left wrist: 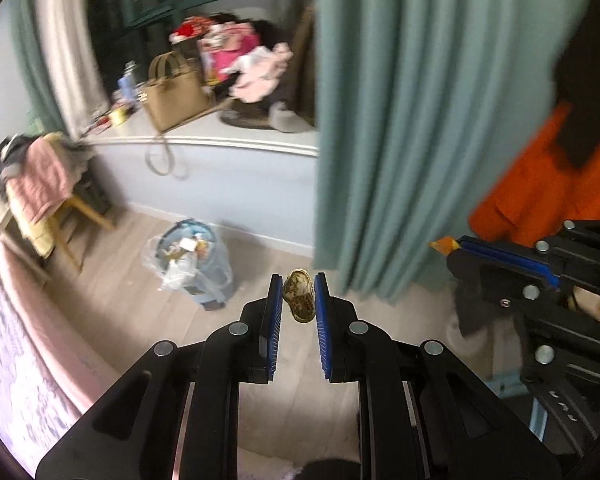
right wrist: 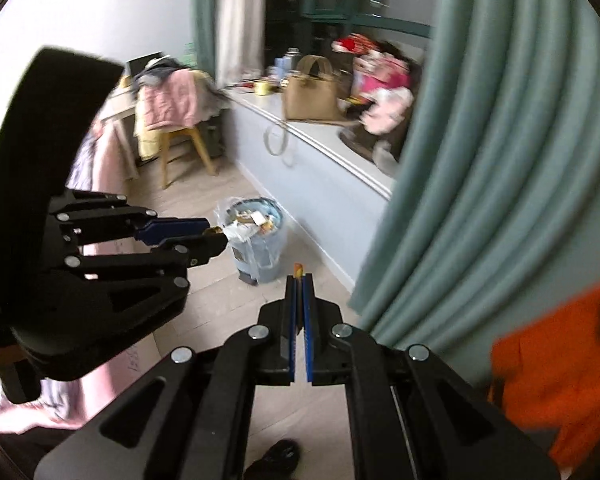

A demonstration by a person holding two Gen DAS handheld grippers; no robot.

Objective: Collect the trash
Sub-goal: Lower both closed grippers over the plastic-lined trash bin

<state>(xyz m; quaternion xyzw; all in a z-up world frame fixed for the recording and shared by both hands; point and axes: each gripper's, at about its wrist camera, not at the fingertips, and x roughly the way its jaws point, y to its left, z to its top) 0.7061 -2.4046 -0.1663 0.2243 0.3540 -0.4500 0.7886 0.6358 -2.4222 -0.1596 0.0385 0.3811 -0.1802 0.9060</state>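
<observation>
Two small scraps in our claws, bin ahead on the floor

We grip a crumpled brownish wrapper (left wrist: pixel 299 297) in our left claw (left wrist: pixel 298 300), the blue pads pressed on both its sides near the tips; our right claw (right wrist: pixel 299 298) is shut almost flat on a thin orange scrap (right wrist: pixel 298 270) that only peeks out past the tips. The bin (left wrist: pixel 196 260), lined with a clear bag and already heaped with rubbish, stands on the wooden floor beyond both claws, left of the green curtain (left wrist: pixel 400 120) and below the white ledge (left wrist: pixel 240 142). We judge both pieces light, soft and easily crushed, so a pinch across the middle suits them; the orange scrap looks thin enough to slip or cling to a pad when let go
</observation>
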